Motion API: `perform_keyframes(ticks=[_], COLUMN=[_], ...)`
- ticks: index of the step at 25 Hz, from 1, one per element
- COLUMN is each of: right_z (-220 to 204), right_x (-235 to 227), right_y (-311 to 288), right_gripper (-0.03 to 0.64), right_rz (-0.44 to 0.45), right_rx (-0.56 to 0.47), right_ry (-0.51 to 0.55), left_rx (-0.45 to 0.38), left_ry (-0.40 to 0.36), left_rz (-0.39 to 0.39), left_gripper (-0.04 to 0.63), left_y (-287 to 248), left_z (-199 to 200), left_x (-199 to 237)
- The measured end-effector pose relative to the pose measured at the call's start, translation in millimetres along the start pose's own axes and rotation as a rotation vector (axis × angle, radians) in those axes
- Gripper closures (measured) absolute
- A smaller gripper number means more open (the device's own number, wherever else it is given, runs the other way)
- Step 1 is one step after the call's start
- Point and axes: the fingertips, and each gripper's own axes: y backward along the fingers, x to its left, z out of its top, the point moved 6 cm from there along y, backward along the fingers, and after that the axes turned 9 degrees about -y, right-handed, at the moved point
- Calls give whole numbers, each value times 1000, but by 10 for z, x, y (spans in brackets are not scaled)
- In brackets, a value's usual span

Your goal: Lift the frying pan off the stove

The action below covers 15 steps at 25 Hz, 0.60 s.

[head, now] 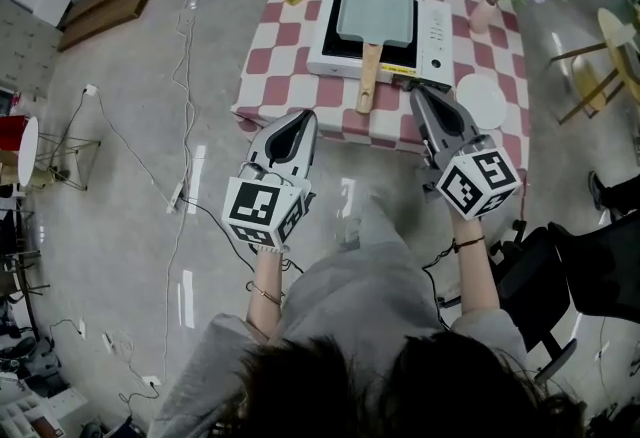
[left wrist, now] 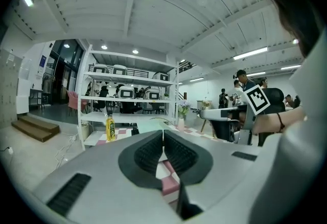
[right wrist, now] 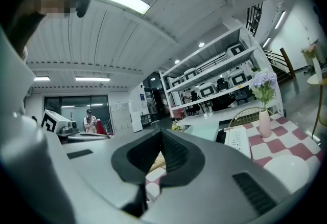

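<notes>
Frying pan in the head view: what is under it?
A white stove with a black cooktop, standing on a checkered tablecloth. The frying pan covers most of the cooktop, so the heating zone cannot be seen. Its wooden handle juts past the stove's front.

The right tool (right wrist: 161,138) holds its black ribbed jaws pressed together on nothing, and beyond it a pale green rectangular frying pan (right wrist: 203,130), a white stove (right wrist: 238,141) and a pink vase of lilac flowers (right wrist: 264,123) stand on the pink-checked counter (right wrist: 288,138).
</notes>
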Motion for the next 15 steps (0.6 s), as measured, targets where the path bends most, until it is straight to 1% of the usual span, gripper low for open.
perform_keyframes(ticks=[6,9,15], right_z=[-32,-32,-92], right_x=[-172,-278,-518], right_y=[-149,-267,-509], right_gripper=[595,595,595], right_rz=[5,11,36], right_rx=[36,56,108], right_ry=[-43,-80,-171], left_rx=[44,85,156], left_ry=[32,58,141], left_rz=[-20,-50,-113], left_gripper=[565,565,565], left_y=[-231,-396,-757], left_z=[-95,-130,-235], left_x=[31,65,178])
